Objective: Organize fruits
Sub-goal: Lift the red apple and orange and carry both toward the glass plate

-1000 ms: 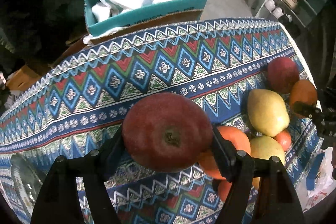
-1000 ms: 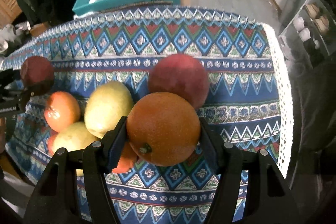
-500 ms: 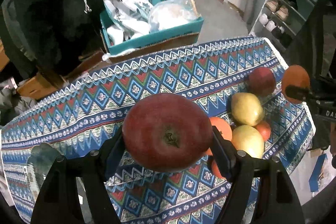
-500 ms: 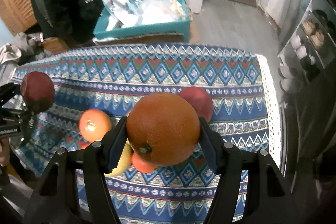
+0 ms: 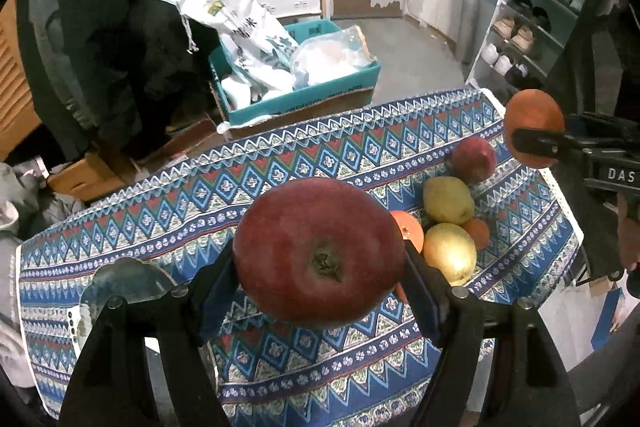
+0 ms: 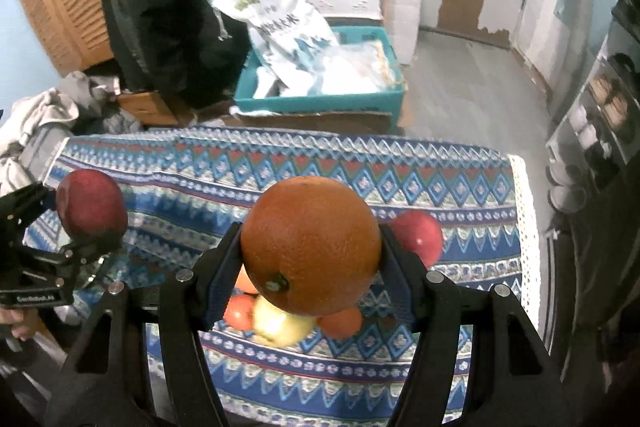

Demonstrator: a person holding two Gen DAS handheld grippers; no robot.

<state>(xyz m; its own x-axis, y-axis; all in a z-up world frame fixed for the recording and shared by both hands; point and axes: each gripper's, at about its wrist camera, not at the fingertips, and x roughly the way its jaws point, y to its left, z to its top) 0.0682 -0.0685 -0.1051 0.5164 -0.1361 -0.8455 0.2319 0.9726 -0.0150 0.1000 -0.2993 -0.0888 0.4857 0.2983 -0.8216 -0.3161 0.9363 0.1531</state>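
I have a fruit in each tool and neither one placed, so I judge the sorting barely begun. My left gripper is clamped on a red apple, its stem end facing the camera, held clear above the patterned cloth. My right gripper is pinched on an orange, also lifted off the table. Beyond and to the right of the left tool's tips the rest of the pile lies bunched together: a second red apple, two yellow-green pears, and small oranges tucked against them. Below and left of the left tool sits a clear glass dish, near the cloth's edge; I guess that is one destination, though I cannot tell. No sorted group shows anywhere yet.
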